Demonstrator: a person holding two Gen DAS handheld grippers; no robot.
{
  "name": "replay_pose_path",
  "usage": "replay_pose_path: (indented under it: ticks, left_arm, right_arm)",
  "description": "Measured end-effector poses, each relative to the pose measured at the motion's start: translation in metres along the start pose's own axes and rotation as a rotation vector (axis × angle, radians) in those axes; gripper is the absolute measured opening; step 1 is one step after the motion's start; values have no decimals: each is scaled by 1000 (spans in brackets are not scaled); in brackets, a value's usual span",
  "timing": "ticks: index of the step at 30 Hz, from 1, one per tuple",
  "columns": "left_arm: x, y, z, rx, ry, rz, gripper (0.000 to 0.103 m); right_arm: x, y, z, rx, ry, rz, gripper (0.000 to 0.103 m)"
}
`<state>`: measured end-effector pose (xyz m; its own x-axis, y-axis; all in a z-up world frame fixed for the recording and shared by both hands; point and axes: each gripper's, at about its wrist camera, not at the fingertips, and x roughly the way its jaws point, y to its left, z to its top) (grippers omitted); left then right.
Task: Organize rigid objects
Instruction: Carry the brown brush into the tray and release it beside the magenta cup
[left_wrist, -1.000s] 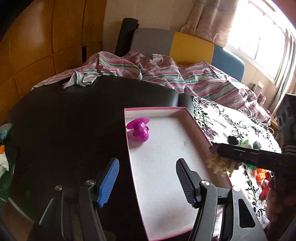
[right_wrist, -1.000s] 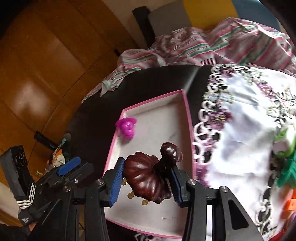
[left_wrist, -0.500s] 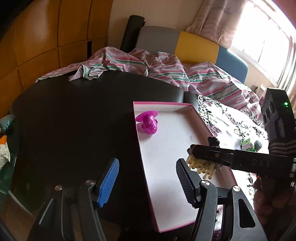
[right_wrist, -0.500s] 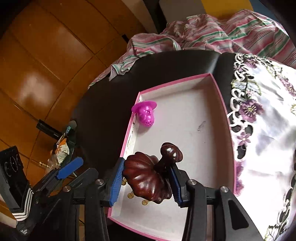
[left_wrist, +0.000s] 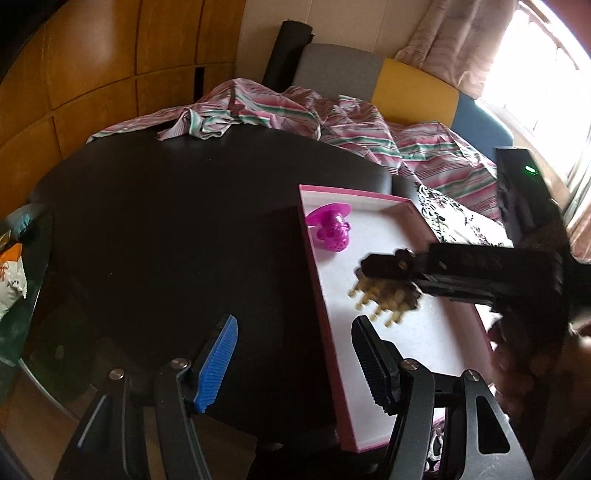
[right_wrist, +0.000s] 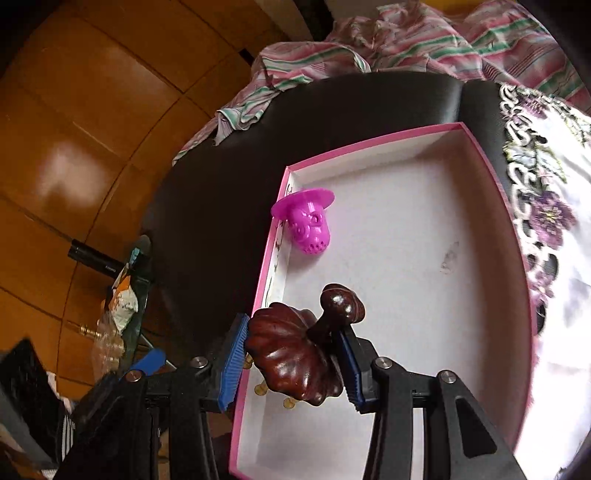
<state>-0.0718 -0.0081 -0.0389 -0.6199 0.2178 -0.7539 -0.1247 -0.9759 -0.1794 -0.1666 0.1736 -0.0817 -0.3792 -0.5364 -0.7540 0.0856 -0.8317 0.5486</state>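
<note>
My right gripper (right_wrist: 291, 365) is shut on a dark brown carved wooden massager (right_wrist: 295, 350) with a round knob and yellow pegs underneath. It hangs over the near left part of a white box with a pink rim (right_wrist: 369, 142). A magenta skull-shaped toy (right_wrist: 308, 225) lies in the box by its left wall. In the left wrist view, my left gripper (left_wrist: 295, 363) stands open with nothing between its fingers, astride the near left wall of the box (left_wrist: 321, 295). The right gripper (left_wrist: 391, 275) reaches in from the right above the box floor, the massager's pegs (left_wrist: 380, 301) showing below it, near the toy (left_wrist: 330, 230).
The box sits on a black round table (left_wrist: 166, 240). Striped cloth (left_wrist: 332, 118) is heaped at the back, and a floral cloth (right_wrist: 546, 206) lies to the right of the box. A snack packet (left_wrist: 9, 280) and clutter sit at the left. Wooden wall panels stand behind.
My right gripper has carried the massager lower and further over the box, toward its left wall. The left gripper has drifted a little left and down, still open.
</note>
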Motion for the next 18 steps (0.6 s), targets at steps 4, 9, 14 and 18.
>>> replay_pose_path:
  ticks: [4,9,14,18]
  left_arm:
    - [2,6,-1,-13,7,7,65]
    - [4,9,-2,-21,14,7,65]
    - [3,9,-2,-22,13,5,65]
    - [1,6,-2,-16,10,5,65]
  right_arm:
    - [25,6,16,1,13,-16,45]
    - [37,12,29,-7,9,-36,49]
    - [27,12,28,-5,-22,-29,59]
    - [8,11,25,-15,-68,-24,66]
